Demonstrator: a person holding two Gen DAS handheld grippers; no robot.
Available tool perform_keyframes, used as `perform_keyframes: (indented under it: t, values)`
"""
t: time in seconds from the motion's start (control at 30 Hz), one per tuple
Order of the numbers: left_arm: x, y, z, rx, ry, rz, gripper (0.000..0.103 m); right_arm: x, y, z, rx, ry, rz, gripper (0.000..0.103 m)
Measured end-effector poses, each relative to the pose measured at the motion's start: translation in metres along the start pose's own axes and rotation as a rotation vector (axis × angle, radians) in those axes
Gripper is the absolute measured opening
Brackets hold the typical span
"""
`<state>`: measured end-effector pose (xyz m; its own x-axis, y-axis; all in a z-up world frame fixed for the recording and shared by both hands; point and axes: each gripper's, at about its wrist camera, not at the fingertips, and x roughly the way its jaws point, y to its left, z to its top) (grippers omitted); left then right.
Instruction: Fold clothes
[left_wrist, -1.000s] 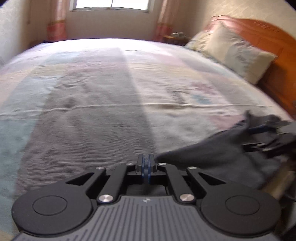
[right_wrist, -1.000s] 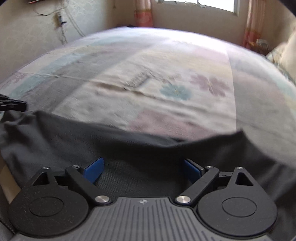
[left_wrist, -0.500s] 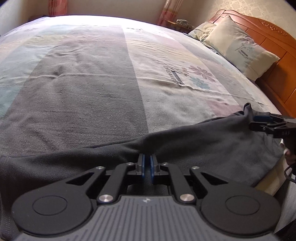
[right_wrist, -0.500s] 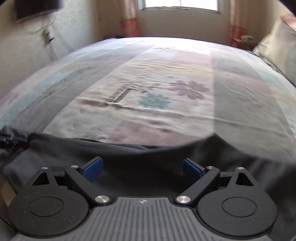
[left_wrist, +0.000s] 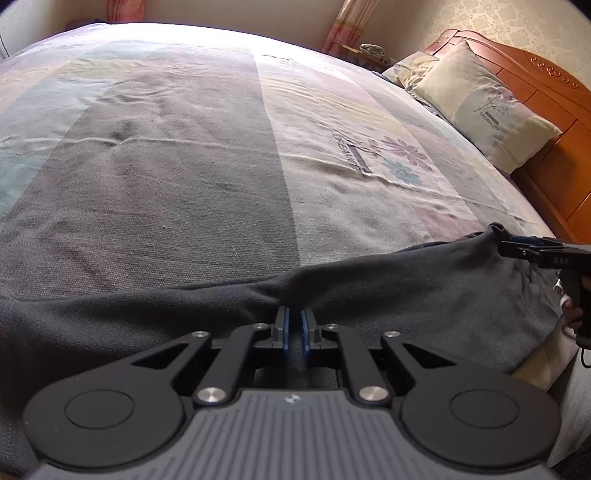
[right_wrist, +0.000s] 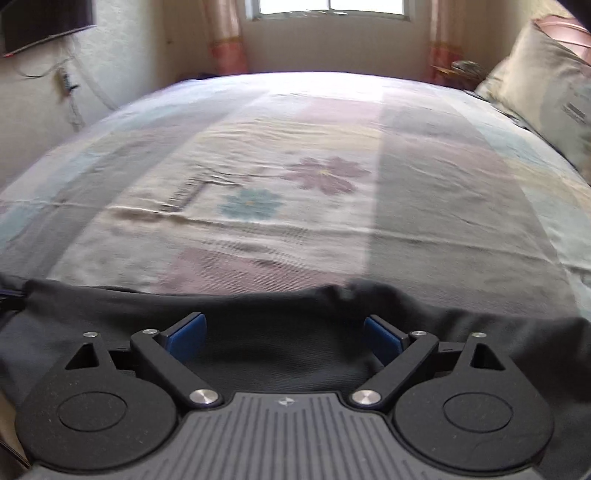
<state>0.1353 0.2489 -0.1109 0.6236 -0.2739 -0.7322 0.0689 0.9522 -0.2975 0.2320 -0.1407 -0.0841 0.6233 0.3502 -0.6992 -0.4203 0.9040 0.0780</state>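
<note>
Where bedspread (left_wrist: 177, 192) lies woven — dark garment (left_wrist: 424, 295) drapes, soft.

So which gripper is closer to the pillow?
Right. The right gripper sits at the end of the dark garment nearest the pillow; the left gripper is further along its edge, away from the pillow.

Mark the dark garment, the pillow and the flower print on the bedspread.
dark garment (left_wrist: 424, 291): left wrist view, on the flat cloth right of centre.
pillow (left_wrist: 491, 110): left wrist view, on its printed face.
flower print (right_wrist: 325, 177): right wrist view, on the purple flower's centre.
</note>
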Motion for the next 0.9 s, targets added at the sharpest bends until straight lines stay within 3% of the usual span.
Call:
perform_keyframes:
  t: [0.17, 0.27, 0.4, 0.57, 0.7, 0.9]
  values:
    - [0.001, -0.002, -0.001, -0.006, -0.003, 0.01, 0.009, 0.037, 0.003, 0.006, -0.029, 0.034, -0.019, 0.103]
    - [0.0, -0.003, 0.0, -0.011, -0.005, 0.017, 0.009, 0.029, -0.006, 0.016, 0.006, 0.027, -0.017, 0.103]
    - [-0.013, -0.028, 0.0, 0.124, -0.03, 0.063, 0.012, -0.021, -0.007, 0.01, -0.02, -0.017, -0.03, 0.103]
    - [-0.032, -0.069, -0.008, 0.247, -0.046, 0.033, 0.018, -0.06, -0.005, -0.032, -0.02, 0.008, -0.042, 0.103]
    - [-0.03, -0.101, -0.016, 0.312, -0.04, 0.001, 0.025, -0.065, 0.01, -0.056, -0.045, 0.027, -0.034, 0.103]
    - [-0.011, -0.155, -0.036, 0.428, -0.024, -0.059, 0.027, -0.061, 0.05, -0.064, -0.133, 0.019, 0.03, 0.103]
